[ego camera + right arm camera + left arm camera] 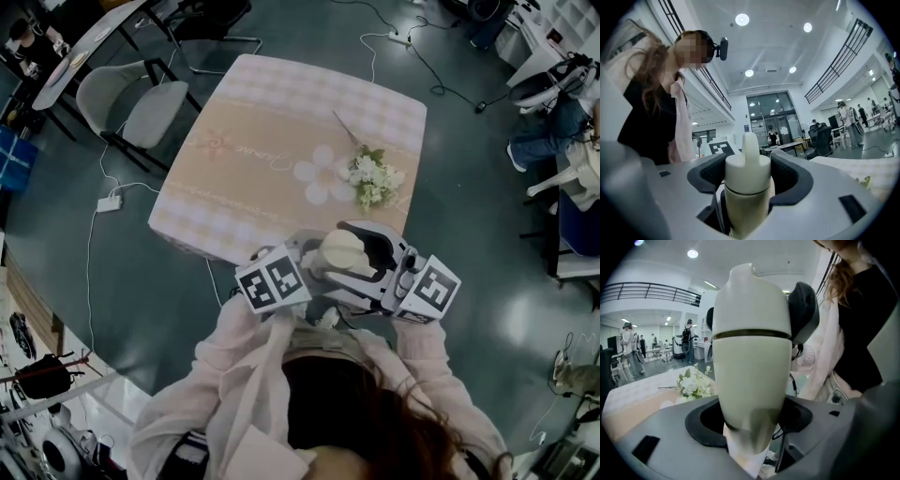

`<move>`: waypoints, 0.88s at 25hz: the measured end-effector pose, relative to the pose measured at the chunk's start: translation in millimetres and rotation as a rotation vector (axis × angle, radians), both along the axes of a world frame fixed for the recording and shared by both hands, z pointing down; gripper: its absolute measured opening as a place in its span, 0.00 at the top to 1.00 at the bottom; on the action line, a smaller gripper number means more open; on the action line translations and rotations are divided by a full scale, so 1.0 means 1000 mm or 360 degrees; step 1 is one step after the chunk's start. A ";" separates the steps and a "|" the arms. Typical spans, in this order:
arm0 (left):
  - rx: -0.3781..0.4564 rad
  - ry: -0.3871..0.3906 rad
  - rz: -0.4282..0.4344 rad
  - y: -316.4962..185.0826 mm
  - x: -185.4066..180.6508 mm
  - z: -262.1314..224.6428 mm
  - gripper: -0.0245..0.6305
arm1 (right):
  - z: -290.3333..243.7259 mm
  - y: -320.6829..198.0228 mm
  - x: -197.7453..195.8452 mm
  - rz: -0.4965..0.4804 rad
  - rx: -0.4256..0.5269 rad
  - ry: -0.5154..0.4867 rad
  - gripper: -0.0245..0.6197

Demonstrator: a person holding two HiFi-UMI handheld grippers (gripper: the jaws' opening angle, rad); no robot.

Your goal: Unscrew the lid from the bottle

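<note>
Left gripper (752, 423): jaws set wide, clamped on the body of the one pale bottle (752, 376), which rises between them. Right gripper (748, 177): jaws also wide, pressed on the bottle's single lid (747, 164) (its spout pokes past the jaw tips). Beyond both jaws, one bench (262, 141) carries one bunch of white flowers (373, 178).

The head view is rendered dim and muted, with faint glare on the glossy dark grey floor (469, 309). Both gripper views are lit by round white ceiling lamps (742, 19) and are bowed, with black vignetting at the corners. The pale cream plastic bottle (752, 366) is blurred at its near end in the left gripper view.
</note>
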State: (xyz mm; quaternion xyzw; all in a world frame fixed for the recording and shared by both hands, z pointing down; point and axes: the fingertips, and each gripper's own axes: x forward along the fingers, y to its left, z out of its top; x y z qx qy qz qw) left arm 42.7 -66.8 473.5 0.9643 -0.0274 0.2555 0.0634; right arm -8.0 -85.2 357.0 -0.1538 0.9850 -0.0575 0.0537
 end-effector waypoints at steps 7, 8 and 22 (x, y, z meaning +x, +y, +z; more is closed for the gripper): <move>-0.0015 -0.0016 0.0188 0.017 0.002 0.001 0.48 | -0.008 0.015 -0.004 -0.0192 0.0034 -0.0007 0.49; -0.0020 -0.0011 0.0191 0.018 0.002 0.001 0.48 | -0.007 0.015 -0.004 -0.0204 0.0037 -0.0011 0.49; -0.0090 -0.0018 -0.0242 -0.017 -0.009 0.007 0.48 | 0.003 -0.005 0.015 0.0280 0.0008 0.0018 0.43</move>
